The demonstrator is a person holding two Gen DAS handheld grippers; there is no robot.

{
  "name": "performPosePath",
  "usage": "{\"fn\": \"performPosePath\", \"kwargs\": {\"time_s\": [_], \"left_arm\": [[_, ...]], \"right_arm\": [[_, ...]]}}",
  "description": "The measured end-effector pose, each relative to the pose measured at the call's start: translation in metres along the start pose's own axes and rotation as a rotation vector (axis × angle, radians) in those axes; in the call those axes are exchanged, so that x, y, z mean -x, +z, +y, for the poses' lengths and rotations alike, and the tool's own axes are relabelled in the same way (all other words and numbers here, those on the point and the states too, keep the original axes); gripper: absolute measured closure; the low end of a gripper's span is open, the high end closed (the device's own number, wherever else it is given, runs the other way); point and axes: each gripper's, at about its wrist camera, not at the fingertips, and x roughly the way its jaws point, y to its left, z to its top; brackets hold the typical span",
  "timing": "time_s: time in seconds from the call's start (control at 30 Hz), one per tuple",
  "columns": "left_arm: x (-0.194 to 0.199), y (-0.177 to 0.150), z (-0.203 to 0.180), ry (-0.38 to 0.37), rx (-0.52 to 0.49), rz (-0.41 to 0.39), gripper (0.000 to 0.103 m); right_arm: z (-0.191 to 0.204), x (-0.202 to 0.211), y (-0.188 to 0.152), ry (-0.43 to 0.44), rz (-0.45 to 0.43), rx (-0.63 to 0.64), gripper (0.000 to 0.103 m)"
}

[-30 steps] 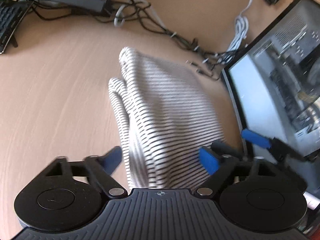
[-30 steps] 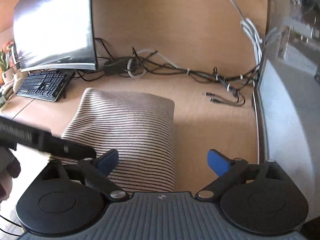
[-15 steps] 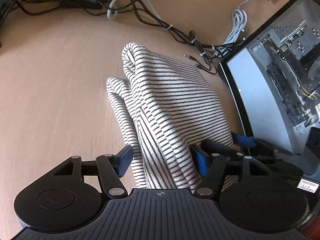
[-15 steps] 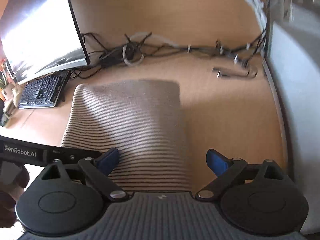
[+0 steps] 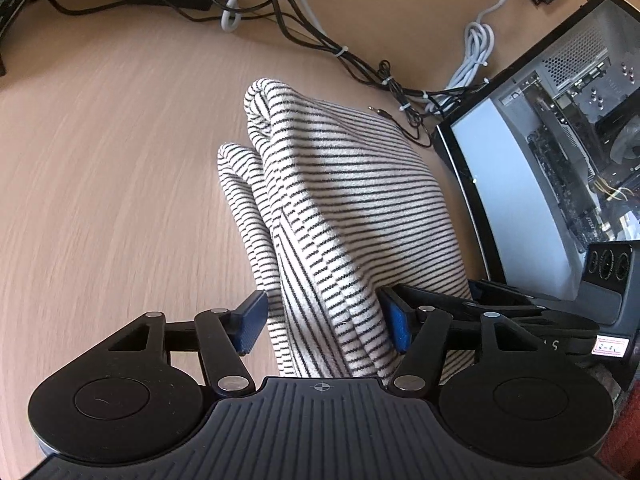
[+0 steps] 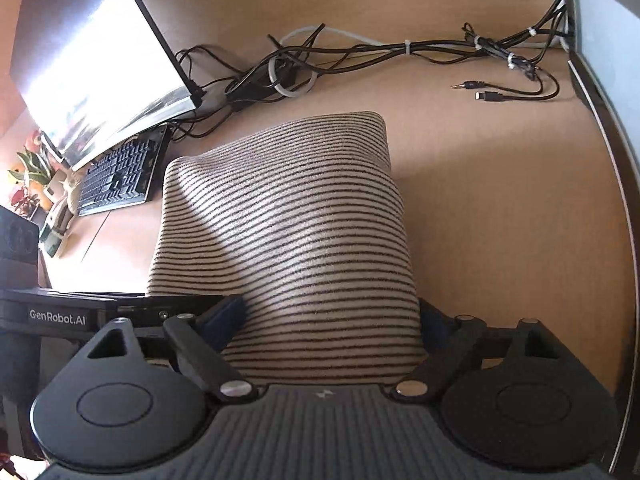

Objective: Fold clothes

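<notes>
A white garment with thin black stripes lies folded in a thick bundle on the wooden desk. My left gripper is open, with its blue pads either side of the bundle's near end. In the right wrist view the same striped garment fills the middle, and my right gripper is open around its near edge. The left gripper's black body shows at the left of the right wrist view. Both grippers sit at the same near end, side by side.
A glass-sided computer case stands close on the right of the garment. Tangled black and white cables run along the back of the desk. A curved monitor and a black keyboard stand at the left.
Both grippers have moved forward onto the garment's near end, so their fingers now straddle it. The left gripper's fingers have come closer together. The garment has bunched up slightly.
</notes>
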Motion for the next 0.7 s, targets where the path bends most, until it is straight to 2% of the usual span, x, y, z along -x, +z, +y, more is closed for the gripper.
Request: {"fn": "performPosePath", "kwargs": {"time_s": [0.33, 0.7], "left_arm": [[0.045, -0.012, 0.044, 0.072, 0.063, -0.067, 0.039], [0.096, -0.021, 0.098, 0.141, 0.219, -0.185, 0.043]], "right_arm": [[0.05, -0.036, 0.005, 0.11, 0.058, 0.098, 0.015], [0.124, -0.087, 0.025, 0.198, 0.111, 0.25, 0.015]]}}
